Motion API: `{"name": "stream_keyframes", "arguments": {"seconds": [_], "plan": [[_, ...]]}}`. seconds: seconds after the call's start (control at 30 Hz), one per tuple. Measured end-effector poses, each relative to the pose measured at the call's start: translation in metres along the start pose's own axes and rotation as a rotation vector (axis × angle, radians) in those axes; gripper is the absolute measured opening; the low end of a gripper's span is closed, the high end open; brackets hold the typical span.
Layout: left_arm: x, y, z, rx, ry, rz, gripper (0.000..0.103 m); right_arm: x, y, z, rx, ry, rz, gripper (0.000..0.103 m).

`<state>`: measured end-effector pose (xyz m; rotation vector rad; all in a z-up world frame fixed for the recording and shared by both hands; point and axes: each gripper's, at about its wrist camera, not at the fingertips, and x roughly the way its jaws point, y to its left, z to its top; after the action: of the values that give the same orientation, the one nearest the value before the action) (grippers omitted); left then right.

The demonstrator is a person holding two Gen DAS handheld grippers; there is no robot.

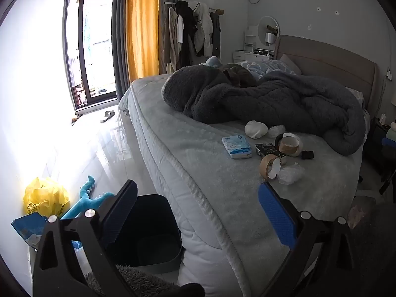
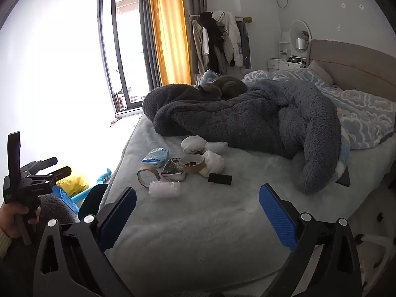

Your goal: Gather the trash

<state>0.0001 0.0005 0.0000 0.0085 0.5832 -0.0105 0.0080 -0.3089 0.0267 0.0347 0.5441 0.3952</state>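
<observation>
Trash lies in a cluster on the grey bed (image 1: 198, 163): white crumpled wads (image 1: 256, 129), two cardboard tape rings (image 1: 290, 144) (image 1: 268, 166), clear plastic wrap (image 1: 290, 173), a dark wrapper (image 1: 267, 149) and a small black piece (image 1: 307, 154). In the right wrist view the same cluster shows a tape ring (image 2: 192, 162), plastic wrap (image 2: 163, 188) and a black roll (image 2: 219, 178). A dark bin (image 1: 148, 230) stands on the floor beside the bed. My left gripper (image 1: 198, 212) is open and empty over the bed's edge and the bin. My right gripper (image 2: 198, 216) is open and empty above the bed's near part.
A blue tissue pack (image 1: 237, 146) lies by the trash. A grey fleece blanket (image 1: 272, 99) and a cat (image 2: 222, 87) lie further back on the bed. A yellow bag (image 1: 45, 195) and a blue toy (image 1: 86, 198) lie on the floor by the bin.
</observation>
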Motion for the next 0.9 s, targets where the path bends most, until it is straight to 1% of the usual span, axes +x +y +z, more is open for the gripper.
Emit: {"name": "stream_keyframes", "arguments": {"seconds": [0.9], "plan": [[0.0008,-0.0019,-0.0004,-0.001,0.007,0.003,0.100,-0.0003,0.0011,0.0005,-0.001,0.001,0.000,0.100]]}}
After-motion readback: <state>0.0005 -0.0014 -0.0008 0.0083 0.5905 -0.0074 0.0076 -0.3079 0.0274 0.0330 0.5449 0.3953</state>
